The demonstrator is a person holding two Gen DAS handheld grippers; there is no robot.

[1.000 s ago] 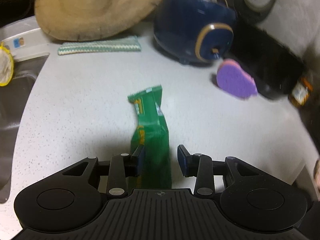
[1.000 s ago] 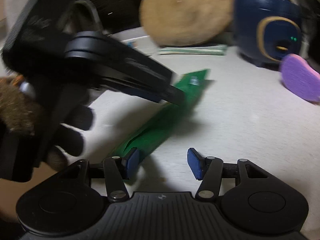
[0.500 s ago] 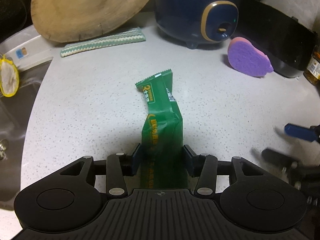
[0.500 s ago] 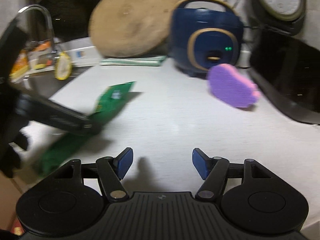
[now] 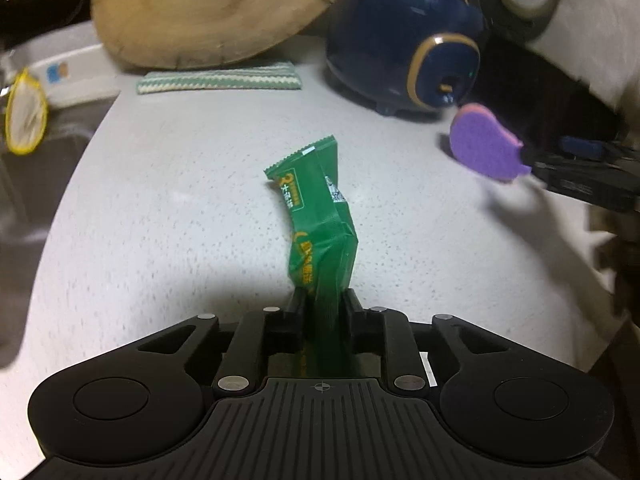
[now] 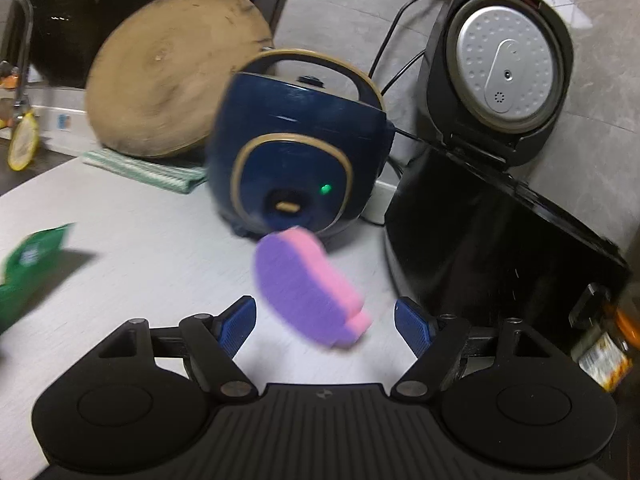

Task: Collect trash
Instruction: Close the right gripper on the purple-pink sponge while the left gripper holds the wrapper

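Note:
A crumpled green snack wrapper (image 5: pixel 316 200) lies on the pale speckled counter (image 5: pixel 160 200). Its near end stands pinched between the pads of my left gripper (image 5: pixel 325 304), whose jaws are closing on it. The wrapper's far end also shows at the left edge of the right wrist view (image 6: pixel 32 252). A purple and pink sponge (image 6: pixel 304 288) lies just ahead of my right gripper (image 6: pixel 325 312). Its jaws are opening, one blue pad on each side of the sponge, neither touching it. From the left wrist view, the right gripper (image 5: pixel 552 158) sits beside the sponge (image 5: pixel 484 144).
A navy rice cooker (image 6: pixel 296 168) stands behind the sponge, a black cooker (image 6: pixel 500 208) with its lid raised to its right. A round wooden board (image 5: pixel 208 8) leans over a striped cloth (image 5: pixel 220 80). A sink (image 5: pixel 24 184) lies left; a jar (image 6: pixel 604 352) stands at the right.
My left gripper's jaws have closed onto the green wrapper and crumpled it. My right gripper let go of the wrapper's end, swung right to the purple sponge and widened its jaws.

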